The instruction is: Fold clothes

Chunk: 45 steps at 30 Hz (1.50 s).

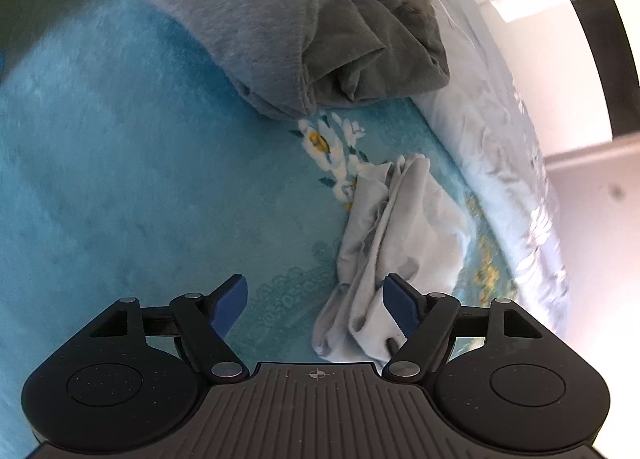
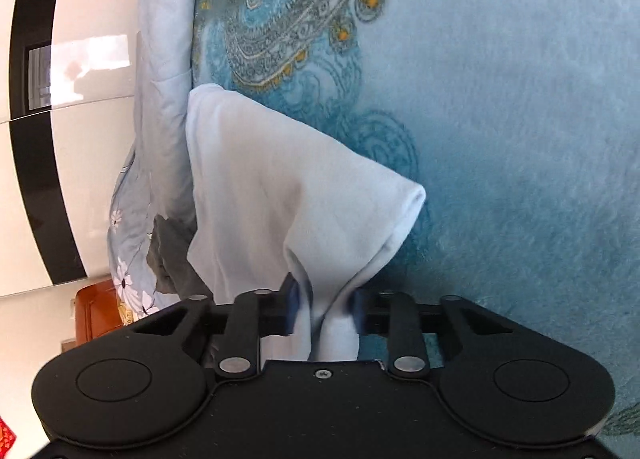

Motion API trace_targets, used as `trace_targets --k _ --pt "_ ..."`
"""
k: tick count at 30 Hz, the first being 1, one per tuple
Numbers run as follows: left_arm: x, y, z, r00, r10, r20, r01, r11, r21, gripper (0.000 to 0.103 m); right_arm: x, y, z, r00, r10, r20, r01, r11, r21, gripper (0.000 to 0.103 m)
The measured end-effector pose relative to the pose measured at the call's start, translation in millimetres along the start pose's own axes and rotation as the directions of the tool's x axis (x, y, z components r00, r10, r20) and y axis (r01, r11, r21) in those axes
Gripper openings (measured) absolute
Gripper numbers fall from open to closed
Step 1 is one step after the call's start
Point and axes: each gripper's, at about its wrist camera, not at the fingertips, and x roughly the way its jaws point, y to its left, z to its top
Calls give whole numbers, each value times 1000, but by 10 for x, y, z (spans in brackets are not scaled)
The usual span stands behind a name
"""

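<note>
Fingers of the right gripper (image 2: 326, 305) pinch a white cotton garment (image 2: 280, 179); left gripper (image 1: 316, 305) fingers stand wide, crumpled pale-grey cloth (image 1: 396, 227) touching one.

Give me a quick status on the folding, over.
Left gripper jaws open, nothing pinched. Right gripper jaws shut on white garment, bunched between them. Grey clothes heaped farther off on blue blanket. Nothing in the way.
</note>
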Motion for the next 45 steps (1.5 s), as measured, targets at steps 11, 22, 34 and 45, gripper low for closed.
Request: trace_targets --k 11,22,34,45 --pt "92 -120 -52 999 -27 -48 27 1000 3 75 -359 338 341 998 -26 -54 12 968 -249 10" --pt "670 -647 -485 965 14 -262 74 944 321 79 -1542 82 1371 955 -288 -72 210 826 -524 9" --pt "1528 -1165 -920 912 31 -410 203 834 514 88 -1799 28 1817 946 -310 -95 202 792 -576 11" --pt "1663 -1241 -997 880 10 -474 264 821 506 89 -1855 -184 1826 968 -228 -107 154 872 -464 44"
